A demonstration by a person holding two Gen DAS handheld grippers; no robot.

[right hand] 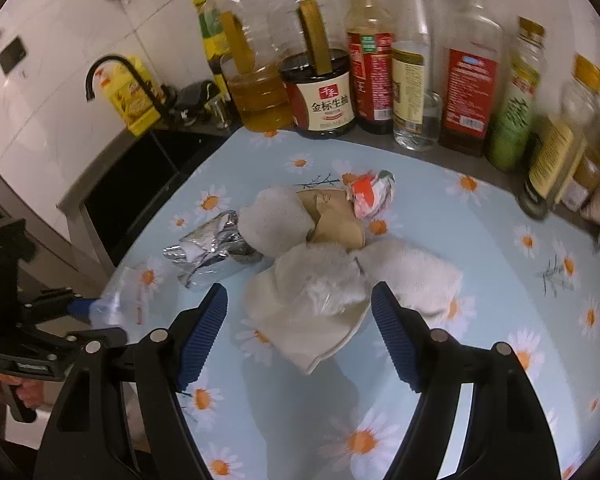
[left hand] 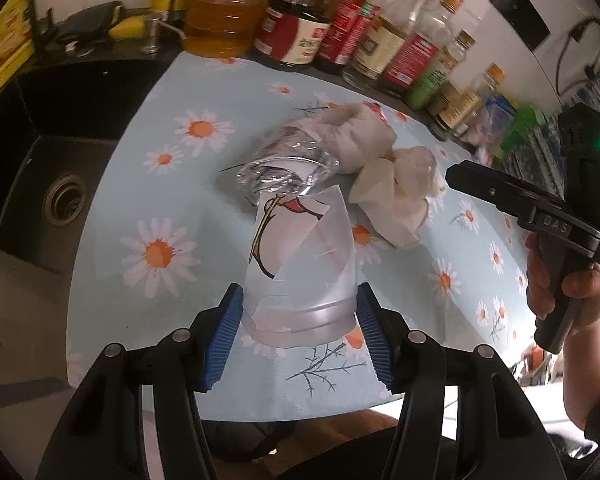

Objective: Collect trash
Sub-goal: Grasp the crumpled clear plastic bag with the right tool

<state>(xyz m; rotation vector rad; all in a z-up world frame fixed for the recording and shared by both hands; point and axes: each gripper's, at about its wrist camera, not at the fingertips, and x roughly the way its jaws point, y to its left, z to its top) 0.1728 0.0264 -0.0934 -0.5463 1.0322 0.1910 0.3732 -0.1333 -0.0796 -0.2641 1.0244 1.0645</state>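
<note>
A clear plastic bag point(left hand: 300, 264) with a red and yellow print lies on the daisy tablecloth point(left hand: 140, 184). My left gripper point(left hand: 298, 316) has its blue pads against the bag's two sides, shut on it. Beyond it lie crumpled silver foil point(left hand: 288, 168) and crumpled paper napkins point(left hand: 396, 192). My right gripper point(right hand: 300, 320) is open, its jaws on either side of a crumpled napkin point(right hand: 312, 304). Behind it lie more napkins point(right hand: 276, 220), brown paper point(right hand: 336, 216), a red and white wrapper point(right hand: 370, 194) and the foil point(right hand: 212, 248). The right gripper's body point(left hand: 540, 208) also shows in the left wrist view.
A row of oil and sauce bottles point(right hand: 380, 80) stands along the back of the counter. A black sink point(left hand: 56, 184) with a drain is to the left, with a black faucet point(right hand: 112, 68). The left gripper point(right hand: 40, 320) shows at the left edge of the right wrist view.
</note>
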